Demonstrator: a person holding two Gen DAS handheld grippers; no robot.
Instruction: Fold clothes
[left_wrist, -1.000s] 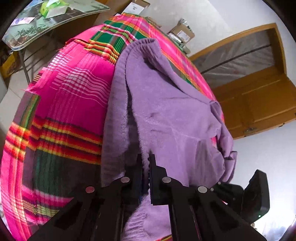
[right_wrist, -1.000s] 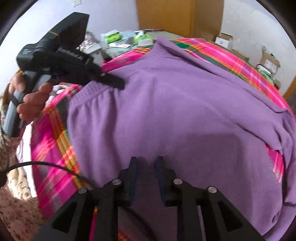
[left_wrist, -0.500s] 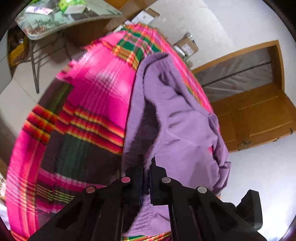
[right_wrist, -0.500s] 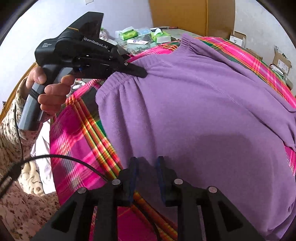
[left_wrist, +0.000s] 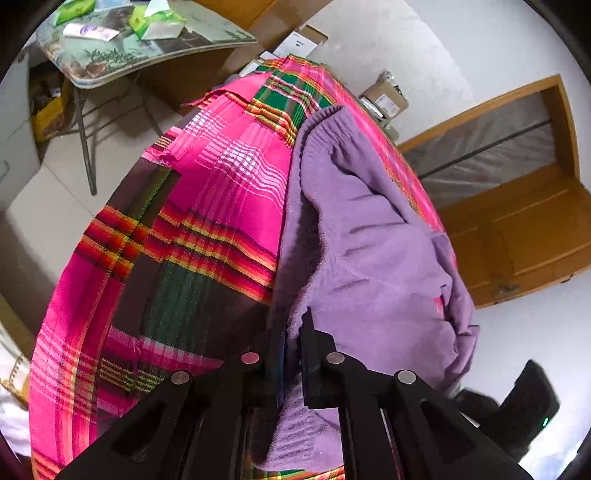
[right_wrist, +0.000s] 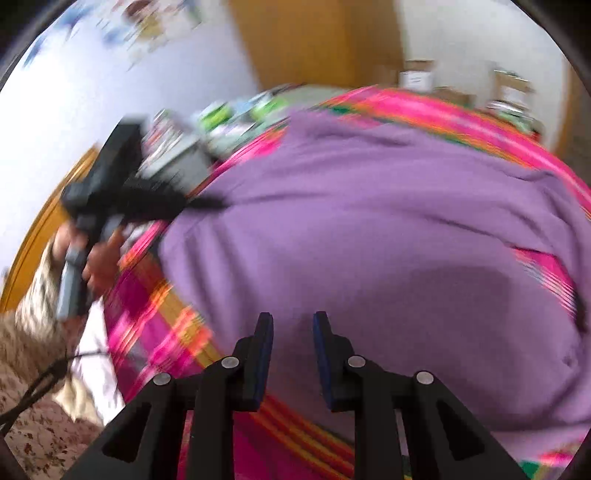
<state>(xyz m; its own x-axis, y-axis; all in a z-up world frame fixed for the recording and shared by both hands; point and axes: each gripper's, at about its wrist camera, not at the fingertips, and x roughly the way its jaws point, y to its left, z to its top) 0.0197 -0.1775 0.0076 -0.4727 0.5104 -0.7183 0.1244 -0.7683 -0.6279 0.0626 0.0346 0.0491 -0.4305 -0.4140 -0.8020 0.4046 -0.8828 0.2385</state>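
Bed with a pink plaid blanket (left_wrist: 221, 206), green/orange/yellow stripes, fills most of both views. Purple fleece garment (left_wrist: 369, 258) with an elastic ribbed hem lies spread on it, covering most of the blanket in the right wrist view (right_wrist: 369, 240).

Left gripper (left_wrist: 291, 332): jaws nearly closed but easing open, a fold of the purple fleece edge pinched between the pads, cloth lifted off the blanket there. In the right wrist view it shows as a black pistol-grip unit (right_wrist: 122, 192) in a person's hand (right_wrist: 99, 254), tip at the garment's left edge; heavy blur.

Right gripper (right_wrist: 291, 332): jaws partly apart, blue pads visible, nothing between them, above the near edge of the garment.

Background: folding table (left_wrist: 147, 55) with green packets, cardboard boxes (left_wrist: 384, 96) on the floor, wooden door (left_wrist: 517, 229). Labels on boxes and packets are too small or blurred to read.
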